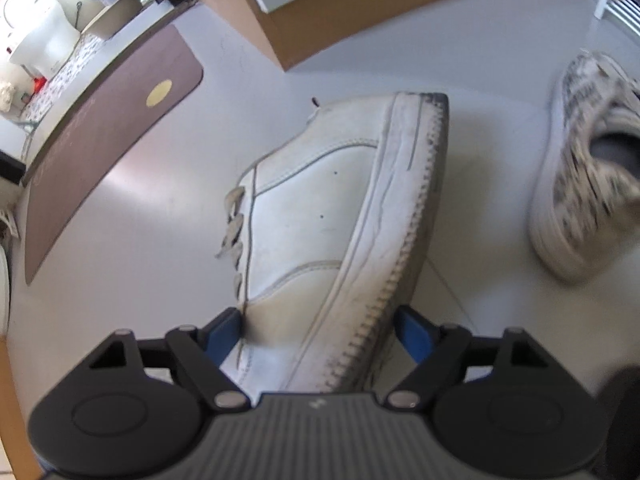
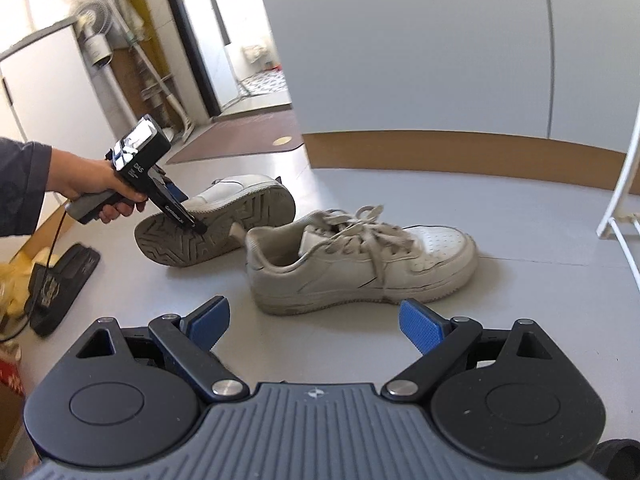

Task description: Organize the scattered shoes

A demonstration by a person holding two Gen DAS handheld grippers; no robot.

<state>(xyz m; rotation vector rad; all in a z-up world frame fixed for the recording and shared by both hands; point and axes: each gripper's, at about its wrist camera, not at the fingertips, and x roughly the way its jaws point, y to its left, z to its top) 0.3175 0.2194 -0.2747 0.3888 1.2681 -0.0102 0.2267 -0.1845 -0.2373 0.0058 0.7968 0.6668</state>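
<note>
Left wrist: left gripper (image 1: 320,332) jaws pinching tipped sneaker (image 1: 320,216) on its side, upper to sole, long axis running straight ahead.

Right wrist: right gripper (image 2: 316,324) jaws spread, empty; upright sneaker (image 2: 360,260) on floor (image 2: 400,184) just ahead, lengthwise across view, toe right. No legible writing.

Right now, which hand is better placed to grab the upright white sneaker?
Right. The right gripper has open, empty jaws and faces the upright sneaker just ahead of it. The left gripper already has its jaws around the tipped sneaker, so it is occupied.
</note>
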